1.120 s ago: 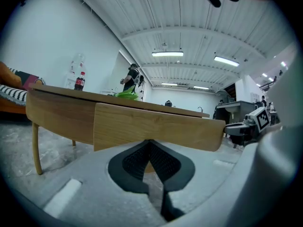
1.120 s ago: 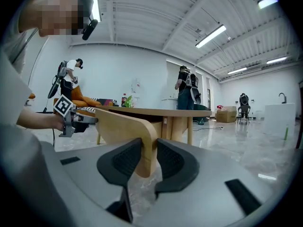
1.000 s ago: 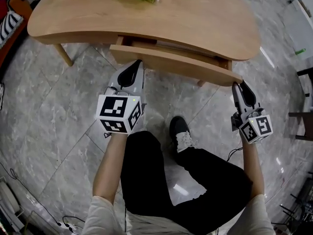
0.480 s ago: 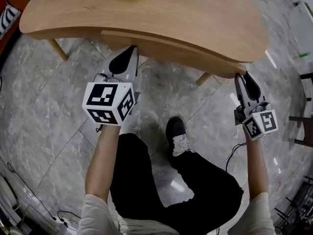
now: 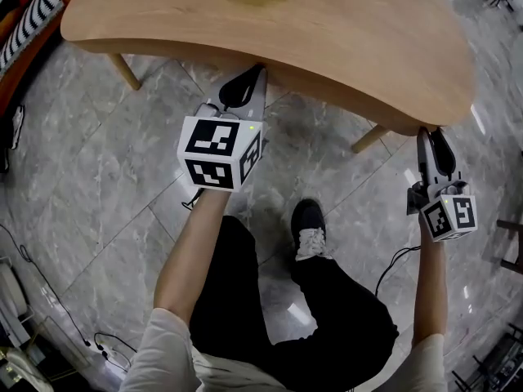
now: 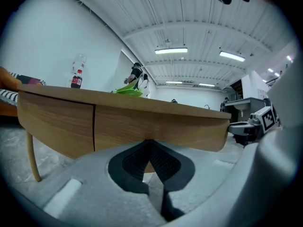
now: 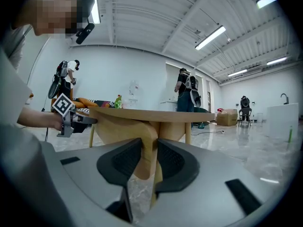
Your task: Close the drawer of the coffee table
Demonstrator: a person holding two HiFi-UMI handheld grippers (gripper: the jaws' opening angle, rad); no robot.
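Seemingly the drawer (image 5: 327, 88) sits flush. My left gripper (image 5: 257, 69), closed and empty, touches its front. My right gripper (image 5: 431, 131) clamps its end; retreating unreleased would pull it open.

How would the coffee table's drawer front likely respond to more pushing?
The drawer front looks thick wood: probably stiff. It sits flush beneath the tabletop, so likely won't travel further. The glossy floor may let the coffee table slide.

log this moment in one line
drawer: flush in coffee table | left gripper: shut, tips against drawer front | right gripper: shut on drawer end
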